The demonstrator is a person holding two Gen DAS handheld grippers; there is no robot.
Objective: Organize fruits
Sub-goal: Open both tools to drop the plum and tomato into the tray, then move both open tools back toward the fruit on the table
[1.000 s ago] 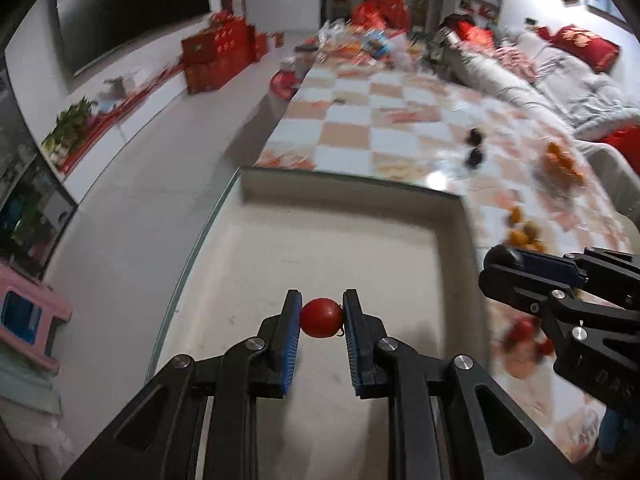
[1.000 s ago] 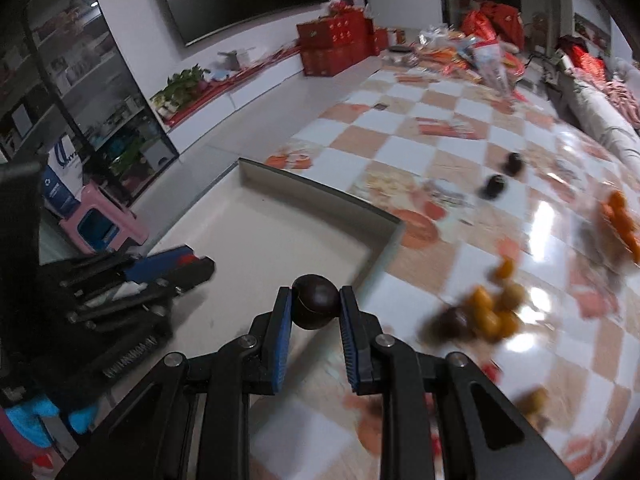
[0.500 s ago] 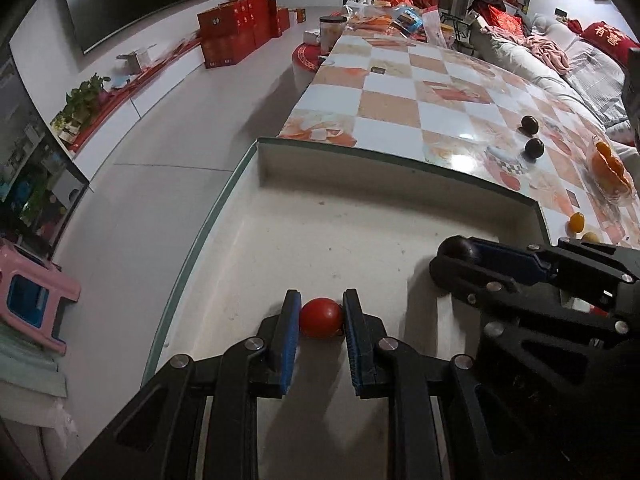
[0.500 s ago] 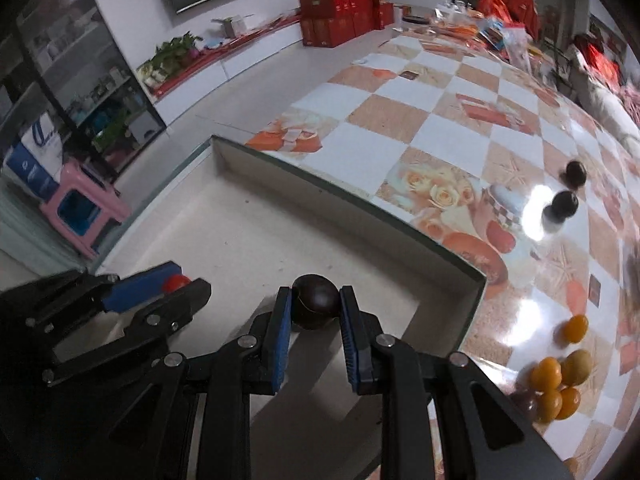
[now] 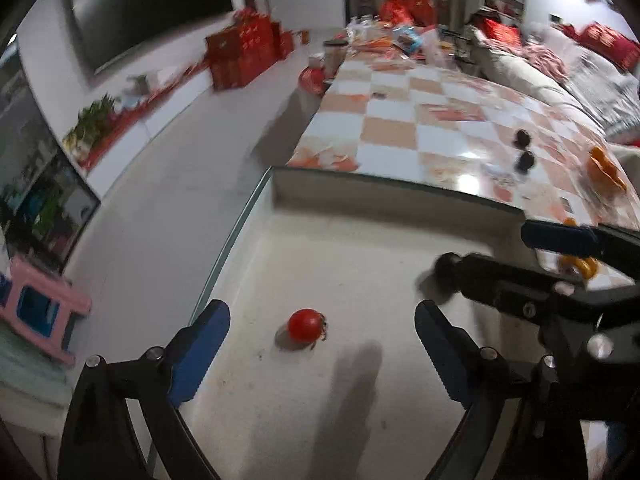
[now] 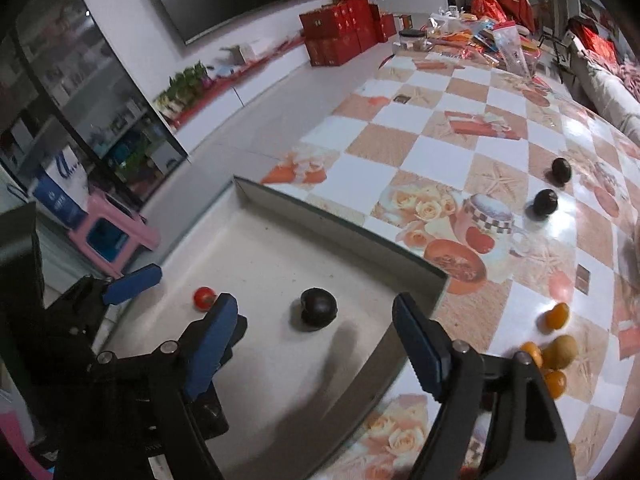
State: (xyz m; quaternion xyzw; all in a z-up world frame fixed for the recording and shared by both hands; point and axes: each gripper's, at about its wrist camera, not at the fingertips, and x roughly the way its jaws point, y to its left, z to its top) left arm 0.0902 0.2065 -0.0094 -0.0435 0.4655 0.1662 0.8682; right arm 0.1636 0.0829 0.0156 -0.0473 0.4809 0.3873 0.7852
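Both grippers, left (image 5: 322, 354) and right (image 6: 316, 340), had just sprung open, freeing a tomato (image 5: 305, 324) and a dark fruit (image 6: 318, 306) onto the tray (image 6: 340, 232) floor near its right wall, the drop apparently done; next, likely the fruit still on the tabletop (image 6: 460, 128).

Red tomato (image 5: 305, 324) and dark plum (image 6: 318, 306) lie in tray (image 6: 340, 228).

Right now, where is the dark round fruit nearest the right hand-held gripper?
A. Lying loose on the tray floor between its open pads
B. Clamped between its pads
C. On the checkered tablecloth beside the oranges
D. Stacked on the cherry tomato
A: the dark round fruit rests on the tray floor, clear of both pads of the right hand-held gripper, whose jaws have just been opening.
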